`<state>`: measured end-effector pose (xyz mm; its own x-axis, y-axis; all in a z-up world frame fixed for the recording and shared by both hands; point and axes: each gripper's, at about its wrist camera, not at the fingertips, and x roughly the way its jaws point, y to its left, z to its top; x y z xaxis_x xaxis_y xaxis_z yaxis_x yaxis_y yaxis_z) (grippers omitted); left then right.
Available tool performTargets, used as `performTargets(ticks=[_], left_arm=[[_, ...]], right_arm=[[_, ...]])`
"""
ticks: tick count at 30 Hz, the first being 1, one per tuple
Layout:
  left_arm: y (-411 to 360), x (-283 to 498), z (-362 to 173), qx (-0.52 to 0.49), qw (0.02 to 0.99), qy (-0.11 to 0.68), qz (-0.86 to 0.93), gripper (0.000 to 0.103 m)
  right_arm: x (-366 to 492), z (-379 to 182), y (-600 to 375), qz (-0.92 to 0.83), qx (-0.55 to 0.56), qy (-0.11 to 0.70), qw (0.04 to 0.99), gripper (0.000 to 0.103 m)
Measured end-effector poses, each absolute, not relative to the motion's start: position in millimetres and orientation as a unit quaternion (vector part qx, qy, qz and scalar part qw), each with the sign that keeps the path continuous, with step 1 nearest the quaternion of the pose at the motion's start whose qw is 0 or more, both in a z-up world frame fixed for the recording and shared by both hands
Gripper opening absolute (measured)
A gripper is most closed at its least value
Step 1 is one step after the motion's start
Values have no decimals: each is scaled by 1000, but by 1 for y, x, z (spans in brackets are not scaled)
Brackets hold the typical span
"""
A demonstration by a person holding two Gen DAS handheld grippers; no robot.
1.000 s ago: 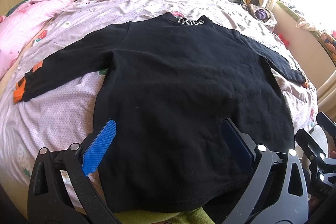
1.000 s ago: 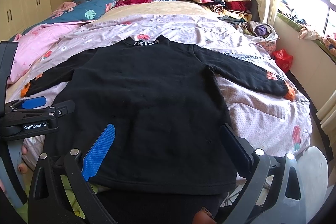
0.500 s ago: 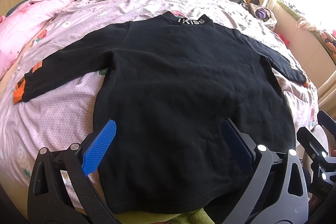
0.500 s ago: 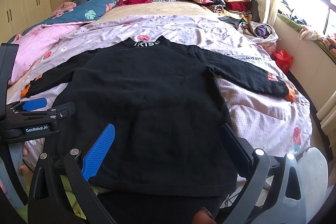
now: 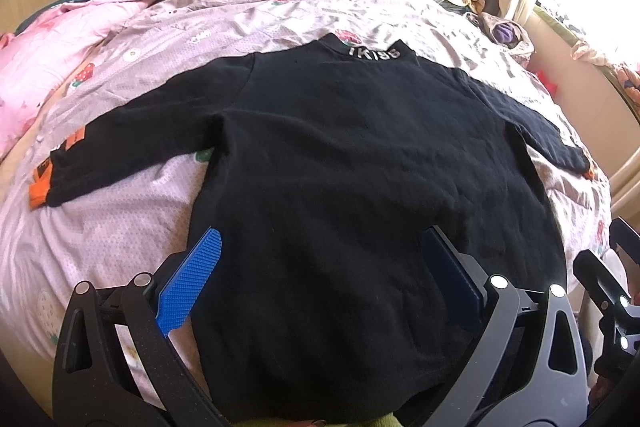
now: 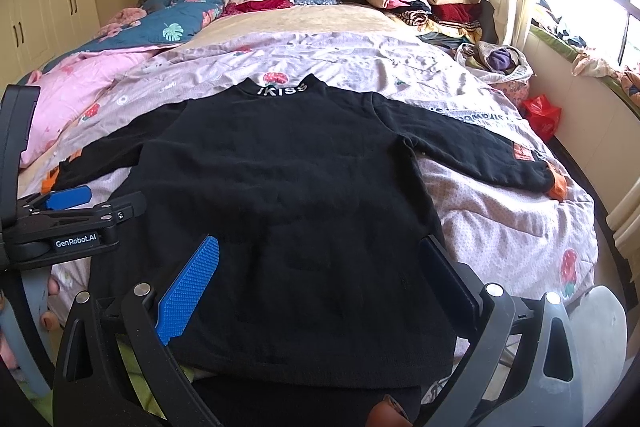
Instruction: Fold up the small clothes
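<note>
Lying flat and back-up on the pink strawberry bedsheet [image 6: 500,227], the black sweatshirt [image 6: 288,187] has barely shifted over the last second; both sleeves stay spread, so I judge folding hasn't begun. My left gripper [image 5: 320,267] and right gripper [image 6: 316,267] still hover near the hem, jaws wide apart, holding nothing. The collar [image 6: 282,91] reads "iKiss"; my left tool's label says "GenRobot.AI".

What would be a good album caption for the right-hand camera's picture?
Black long-sleeved top spread flat on a pink bedsheet, the open right gripper hovering over its hem.
</note>
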<state>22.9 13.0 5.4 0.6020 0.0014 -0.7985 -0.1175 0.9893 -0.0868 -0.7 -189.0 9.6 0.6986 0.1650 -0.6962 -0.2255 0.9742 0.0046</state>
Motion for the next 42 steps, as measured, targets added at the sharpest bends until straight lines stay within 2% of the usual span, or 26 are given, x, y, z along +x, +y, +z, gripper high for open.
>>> performTargets(ticks=[22, 42], left_arm=[[16, 116, 24, -52, 896, 437, 55, 94], [-32, 190, 9, -45, 889, 455, 18, 94]], right_arm=[[86, 45, -198, 82, -1, 357, 930, 99], [151, 20, -318, -60, 78, 389, 916, 99]])
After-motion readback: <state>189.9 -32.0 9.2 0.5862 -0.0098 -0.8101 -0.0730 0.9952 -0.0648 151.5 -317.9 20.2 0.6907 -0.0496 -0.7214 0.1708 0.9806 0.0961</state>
